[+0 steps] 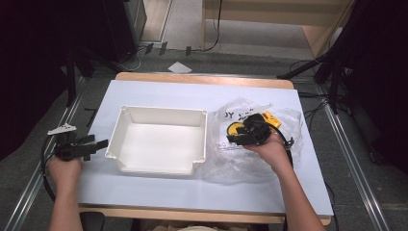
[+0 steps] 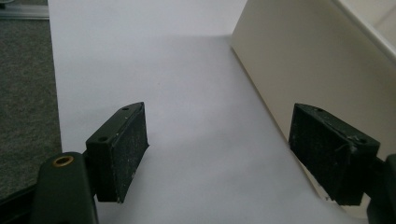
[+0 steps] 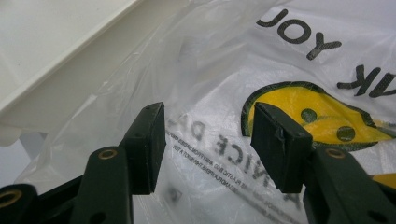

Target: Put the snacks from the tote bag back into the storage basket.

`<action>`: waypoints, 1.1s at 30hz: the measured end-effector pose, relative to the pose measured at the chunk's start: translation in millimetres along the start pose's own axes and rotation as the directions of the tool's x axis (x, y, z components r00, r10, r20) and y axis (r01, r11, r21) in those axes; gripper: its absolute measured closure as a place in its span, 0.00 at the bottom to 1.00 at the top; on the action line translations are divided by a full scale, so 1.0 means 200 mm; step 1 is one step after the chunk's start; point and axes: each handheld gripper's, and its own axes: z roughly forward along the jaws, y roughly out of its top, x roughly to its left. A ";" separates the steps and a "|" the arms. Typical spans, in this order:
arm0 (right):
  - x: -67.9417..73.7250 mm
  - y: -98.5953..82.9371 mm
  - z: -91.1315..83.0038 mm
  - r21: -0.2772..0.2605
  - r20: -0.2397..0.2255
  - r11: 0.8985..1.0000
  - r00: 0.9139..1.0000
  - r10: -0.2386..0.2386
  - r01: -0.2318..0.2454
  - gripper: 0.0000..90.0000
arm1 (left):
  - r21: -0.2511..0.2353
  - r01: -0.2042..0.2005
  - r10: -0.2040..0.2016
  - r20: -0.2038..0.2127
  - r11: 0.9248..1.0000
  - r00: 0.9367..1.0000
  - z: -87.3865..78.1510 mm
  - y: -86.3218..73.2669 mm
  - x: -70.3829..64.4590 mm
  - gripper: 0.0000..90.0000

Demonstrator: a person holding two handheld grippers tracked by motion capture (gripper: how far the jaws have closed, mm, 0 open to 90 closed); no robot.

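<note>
A clear plastic bag printed with a yellow smiley face and black lettering lies on the white table sheet, right of a white plastic bin. My right gripper hovers over the bag, jaws open just above its printed film, with nothing between them. A yellow item shows at the bag's far side. My left gripper is at the table's left edge, open, its jaws spread wide over bare white sheet beside the bin's outer wall.
The bin is empty and stands mid-table. The sheet's left edge borders grey floor. Dark stands and cables surround the table at the sides and back.
</note>
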 end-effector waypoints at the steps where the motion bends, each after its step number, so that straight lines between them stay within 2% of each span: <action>1: -0.01 0.01 0.00 0.010 -0.002 1.000 1.000 0.015 -0.015 0.51 | 0.001 -0.002 0.002 0.000 1.000 1.000 0.00 0.00 0.00 0.23; 3: -0.01 0.01 0.00 0.023 -0.009 0.999 0.999 0.039 -0.039 0.51 | 0.000 0.001 -0.001 0.000 1.000 1.000 0.00 -0.01 0.00 0.23; 6: 0.00 0.02 0.01 0.020 -0.015 1.000 1.000 0.020 -0.020 0.51 | 0.006 0.005 -0.005 0.005 1.000 1.000 0.00 -0.01 0.00 0.23; 8: 0.01 0.03 0.01 0.020 -0.017 1.000 1.000 0.007 -0.007 0.51 | -0.023 0.019 -0.018 0.035 1.000 0.999 -0.01 -0.01 0.01 0.23; 12: 0.02 0.03 -0.01 0.009 -0.014 1.000 1.000 -0.011 0.011 0.50 | -0.003 0.014 -0.014 0.022 1.000 1.000 -0.01 -0.01 0.00 0.23; 33: 0.02 0.07 -0.07 0.003 -0.023 0.998 0.998 -0.064 0.064 0.48 | 0.003 -0.005 0.005 0.020 1.000 1.000 -0.03 -0.03 -0.02 0.23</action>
